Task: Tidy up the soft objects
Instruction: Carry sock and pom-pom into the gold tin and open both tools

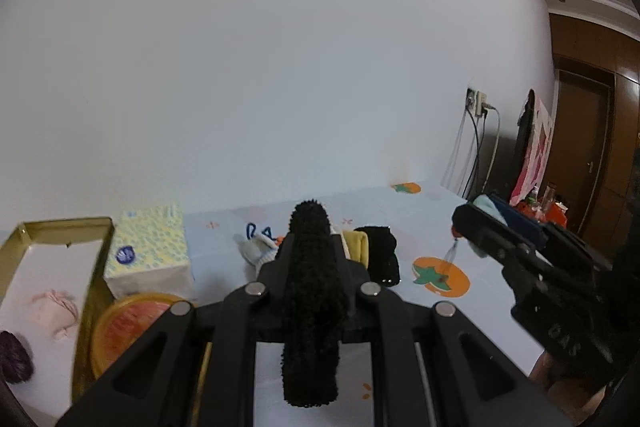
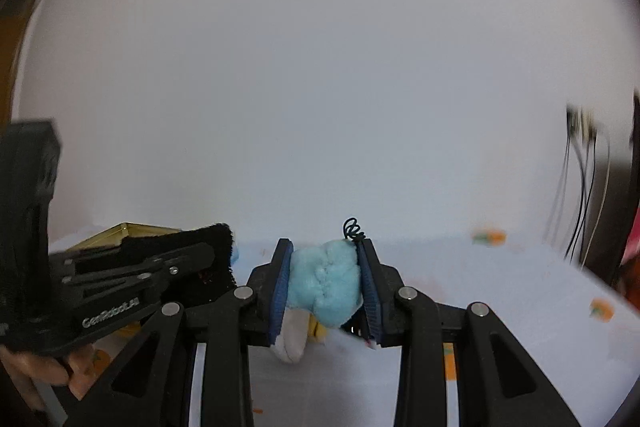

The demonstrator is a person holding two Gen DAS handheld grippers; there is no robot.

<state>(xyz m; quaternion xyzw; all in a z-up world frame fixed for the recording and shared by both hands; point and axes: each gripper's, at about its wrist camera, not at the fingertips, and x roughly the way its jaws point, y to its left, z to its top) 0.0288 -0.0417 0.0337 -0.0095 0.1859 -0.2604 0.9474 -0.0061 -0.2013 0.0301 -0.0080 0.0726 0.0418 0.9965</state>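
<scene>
My left gripper [image 1: 310, 239] is shut on a fuzzy black cloth [image 1: 312, 303] that hangs down between its fingers, held above the table. It also shows in the right wrist view [image 2: 208, 259] at the left. My right gripper [image 2: 325, 267] is shut on a light blue plush toy [image 2: 326, 279] with a white and yellow part below and a black coiled string on top. In the left wrist view the right gripper [image 1: 486, 223] is at the right, with the blue plush [image 1: 489, 207] in it. A gold-rimmed box [image 1: 24, 239] at the left holds a pink soft item [image 1: 56, 309] and a dark purple one [image 1: 14, 357].
On the tablecloth with orange fruit prints [image 1: 442, 277] lie a tissue pack [image 1: 150, 251], an orange round lid [image 1: 128, 327], a grey-white soft toy [image 1: 256, 253], a yellow item [image 1: 356, 243] and a black cloth [image 1: 382, 257]. Cables hang from a wall socket [image 1: 478, 103] at the right.
</scene>
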